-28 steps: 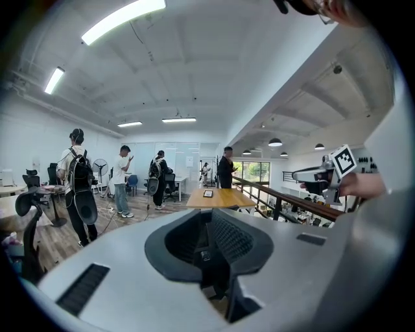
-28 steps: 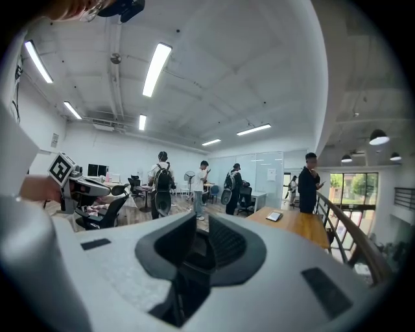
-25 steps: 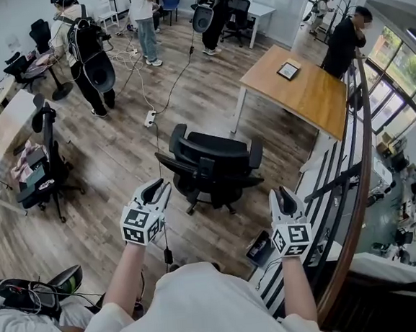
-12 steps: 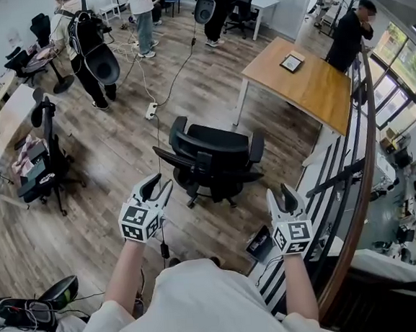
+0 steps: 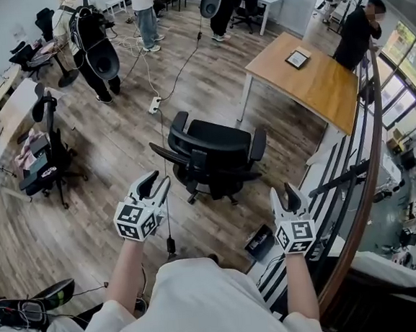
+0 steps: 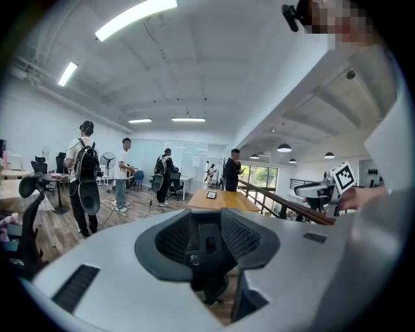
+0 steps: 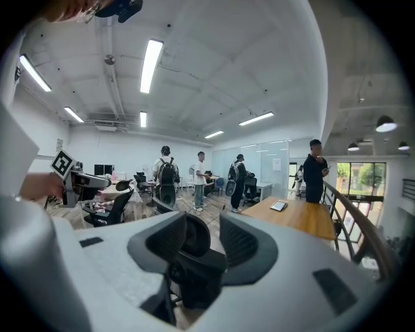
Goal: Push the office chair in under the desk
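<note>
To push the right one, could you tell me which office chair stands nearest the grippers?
The black chair alone mid-floor beside the wooden desk; the left-hand chair stands farther off.

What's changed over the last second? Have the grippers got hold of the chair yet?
Not yet. The jaws of the left gripper and the right gripper have just been opening and now stand apart, holding nothing. The office chair is only in line ahead of them, untouched. It stays where it was, clear of the wooden desk.
</note>
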The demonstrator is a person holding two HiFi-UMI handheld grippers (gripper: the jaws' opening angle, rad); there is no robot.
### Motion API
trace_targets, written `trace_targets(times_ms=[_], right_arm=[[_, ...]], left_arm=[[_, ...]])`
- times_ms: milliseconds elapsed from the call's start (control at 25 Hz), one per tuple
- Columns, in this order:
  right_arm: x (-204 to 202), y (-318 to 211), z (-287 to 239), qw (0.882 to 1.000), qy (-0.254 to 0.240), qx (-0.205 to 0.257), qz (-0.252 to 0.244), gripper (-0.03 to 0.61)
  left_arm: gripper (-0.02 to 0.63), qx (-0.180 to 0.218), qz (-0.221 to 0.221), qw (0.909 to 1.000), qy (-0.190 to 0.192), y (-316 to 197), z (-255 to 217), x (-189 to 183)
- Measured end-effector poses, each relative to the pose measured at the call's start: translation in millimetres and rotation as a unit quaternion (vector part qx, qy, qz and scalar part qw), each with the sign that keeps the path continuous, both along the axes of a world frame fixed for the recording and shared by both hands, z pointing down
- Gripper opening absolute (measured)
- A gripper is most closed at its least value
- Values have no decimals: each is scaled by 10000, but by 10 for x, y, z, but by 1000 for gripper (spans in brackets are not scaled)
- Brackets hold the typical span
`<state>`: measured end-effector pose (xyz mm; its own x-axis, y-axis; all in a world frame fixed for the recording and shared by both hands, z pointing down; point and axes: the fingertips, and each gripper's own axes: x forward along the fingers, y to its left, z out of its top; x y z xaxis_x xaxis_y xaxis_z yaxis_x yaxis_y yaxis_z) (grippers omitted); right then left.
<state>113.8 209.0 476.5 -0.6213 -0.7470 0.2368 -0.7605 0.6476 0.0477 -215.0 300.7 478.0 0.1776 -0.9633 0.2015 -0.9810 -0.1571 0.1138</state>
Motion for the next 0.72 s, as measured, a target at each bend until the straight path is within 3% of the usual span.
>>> trace_targets(times_ms=[400,720], right_arm=[[-6,-198,67,9999,-1,-148,-86,147],[-322,-420,142,9998,78,-204,-9,147]], left_arm=[[137,-181,-123,9997,-74,-156,27,23],[137,-155,77,9997,-158,-505,72,-345]])
